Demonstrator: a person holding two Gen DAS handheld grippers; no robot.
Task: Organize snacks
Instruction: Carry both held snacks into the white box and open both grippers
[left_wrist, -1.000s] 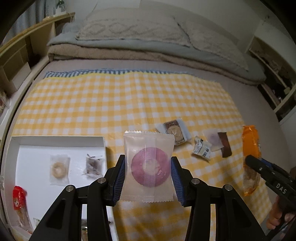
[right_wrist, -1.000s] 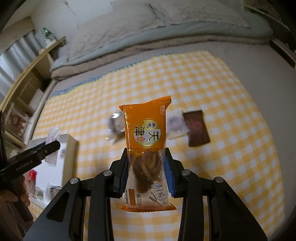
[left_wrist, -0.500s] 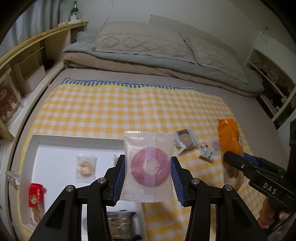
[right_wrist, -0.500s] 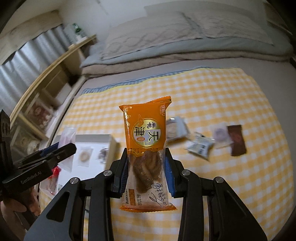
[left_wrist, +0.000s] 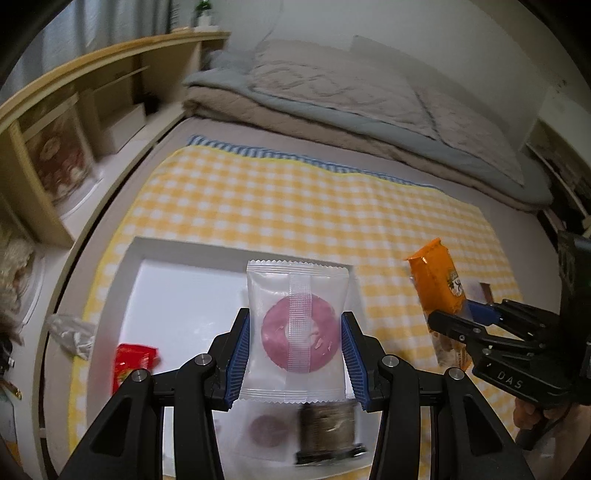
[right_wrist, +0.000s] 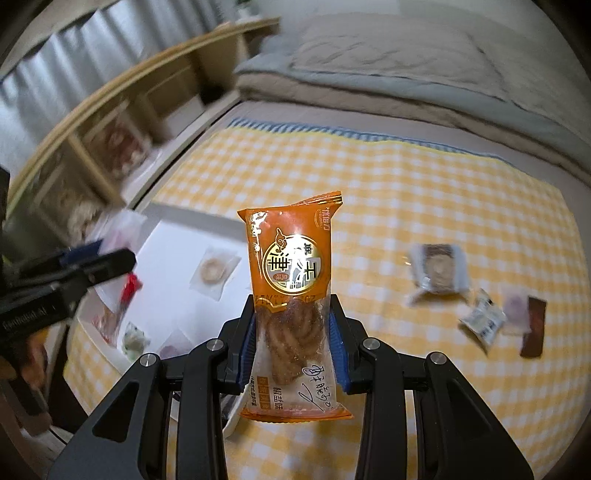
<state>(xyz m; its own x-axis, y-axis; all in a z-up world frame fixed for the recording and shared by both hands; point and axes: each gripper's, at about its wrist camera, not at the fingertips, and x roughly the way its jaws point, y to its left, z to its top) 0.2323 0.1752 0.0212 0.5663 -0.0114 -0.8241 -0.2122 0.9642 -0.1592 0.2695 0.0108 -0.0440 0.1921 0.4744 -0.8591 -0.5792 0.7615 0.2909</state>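
Snacks are split between a white tray (left_wrist: 192, 258) at the near left of the yellow checked cloth (left_wrist: 295, 192) on the bed and a loose cluster on the cloth's right side. The left hand-held gripper (left_wrist: 295, 354) pinches a clear packet with a pink ring pastry (left_wrist: 297, 328) by its side edges, upright, above the tray. The right hand-held gripper (right_wrist: 291, 343) clamps an orange packet of twisted dough sticks (right_wrist: 291, 295) upright over the cloth, just right of the tray. In the tray lie a red packet (left_wrist: 131, 363), a pale ring biscuit in a clear wrapper (right_wrist: 213, 271), another pink pastry packet (left_wrist: 266, 432) and a dark round snack (left_wrist: 327, 430). Still on the cloth at the right are a brown biscuit packet (right_wrist: 437, 271), a small white wrapper (right_wrist: 482, 323) and a dark brown bar (right_wrist: 533, 326).
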